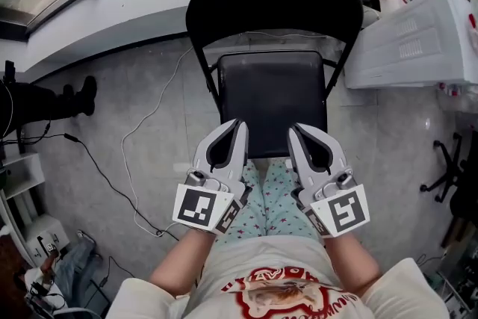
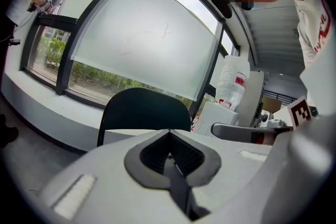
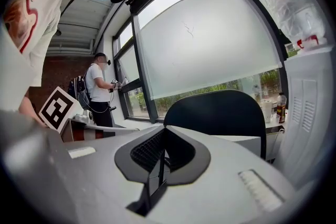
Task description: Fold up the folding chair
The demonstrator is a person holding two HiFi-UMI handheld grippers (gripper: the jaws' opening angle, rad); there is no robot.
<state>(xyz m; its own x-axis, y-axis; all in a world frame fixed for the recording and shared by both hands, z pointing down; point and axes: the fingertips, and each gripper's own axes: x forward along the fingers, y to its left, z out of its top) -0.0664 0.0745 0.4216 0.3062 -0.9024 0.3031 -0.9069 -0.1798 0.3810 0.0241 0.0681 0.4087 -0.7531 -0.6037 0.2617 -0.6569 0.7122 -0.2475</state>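
Observation:
A black folding chair stands unfolded on the grey floor, its curved backrest (image 1: 272, 0) towards the window and its flat seat (image 1: 272, 97) towards me. My left gripper (image 1: 237, 128) and right gripper (image 1: 296, 132) hover side by side over the seat's front edge, both pointing at the chair. Both are shut, jaws meeting at the tips, with nothing between them. Neither touches the chair as far as I can see. The backrest (image 2: 144, 107) rises beyond my left gripper (image 2: 169, 131) in the left gripper view. The right gripper view likewise has the backrest (image 3: 220, 110) behind my right gripper (image 3: 165, 129).
A white appliance (image 1: 411, 41) stands close to the chair's right side. Thin cables (image 1: 142, 138) trail over the floor at the left. An office chair base (image 1: 448, 160) sits at far right. A person's shoes (image 1: 82, 93) are at far left. Another person (image 3: 100, 86) stands by the window.

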